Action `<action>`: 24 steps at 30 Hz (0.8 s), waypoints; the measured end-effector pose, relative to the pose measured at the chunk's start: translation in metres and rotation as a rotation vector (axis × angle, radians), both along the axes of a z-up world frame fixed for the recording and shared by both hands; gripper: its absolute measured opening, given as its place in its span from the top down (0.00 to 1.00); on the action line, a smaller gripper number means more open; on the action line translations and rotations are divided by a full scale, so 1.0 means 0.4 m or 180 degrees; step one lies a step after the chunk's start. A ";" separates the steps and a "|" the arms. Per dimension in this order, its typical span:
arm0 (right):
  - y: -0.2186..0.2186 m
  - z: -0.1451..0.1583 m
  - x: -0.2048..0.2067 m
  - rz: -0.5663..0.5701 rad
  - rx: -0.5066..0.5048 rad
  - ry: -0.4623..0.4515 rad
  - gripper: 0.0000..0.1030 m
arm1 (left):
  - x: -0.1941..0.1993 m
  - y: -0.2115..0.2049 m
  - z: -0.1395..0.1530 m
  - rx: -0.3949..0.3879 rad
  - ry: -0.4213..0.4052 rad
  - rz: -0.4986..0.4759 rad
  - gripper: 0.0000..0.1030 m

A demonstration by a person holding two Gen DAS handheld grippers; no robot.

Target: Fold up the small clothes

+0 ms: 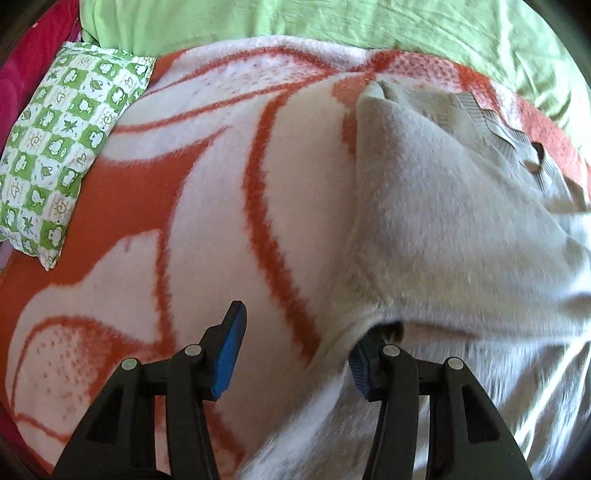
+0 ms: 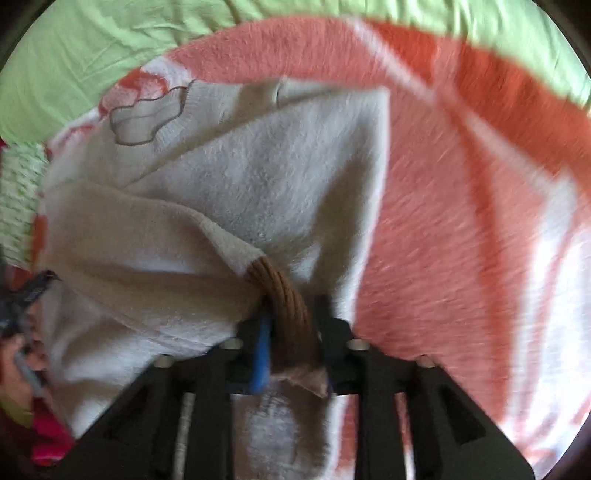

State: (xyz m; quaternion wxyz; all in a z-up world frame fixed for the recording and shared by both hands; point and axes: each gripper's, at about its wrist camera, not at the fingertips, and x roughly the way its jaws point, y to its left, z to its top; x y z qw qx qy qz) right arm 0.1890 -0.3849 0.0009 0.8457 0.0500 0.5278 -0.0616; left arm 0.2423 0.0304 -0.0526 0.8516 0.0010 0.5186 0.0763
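Only the right wrist view shows the right gripper [image 2: 290,332] clenching one fleece sweater's [image 2: 258,177] brown cuff [image 2: 284,295]; the left gripper [image 1: 295,350] gapes released beside one checkered pillow [image 1: 62,147].

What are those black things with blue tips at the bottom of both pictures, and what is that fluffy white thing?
They are grabbers, like big tweezers; a person holds one in each hand. Each has a little camera looking along its two fingers, so one picture comes from each grabber. The left gripper is open, and its right finger is partly under the cloth. The right gripper is shut on the brown cuff of a small fluffy white sweater, to fold it. The sweater lies on an orange and white blanket over a green sheet. A green checked pillow rests at the side.
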 end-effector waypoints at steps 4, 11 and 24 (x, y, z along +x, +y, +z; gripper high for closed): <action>0.052 0.120 0.012 0.0338 0.0522 -0.0518 0.52 | -0.082 0.025 0.051 -0.0168 -0.0042 -0.0035 0.50; 0.411 0.070 0.305 0.1510 0.1636 -0.0186 0.52 | -0.087 -0.077 0.134 -0.0495 -0.0310 -0.0326 0.50; 0.715 -0.067 0.588 0.1774 0.1320 0.0483 0.52 | -0.018 -0.142 0.016 -0.0336 -0.0076 -0.0121 0.49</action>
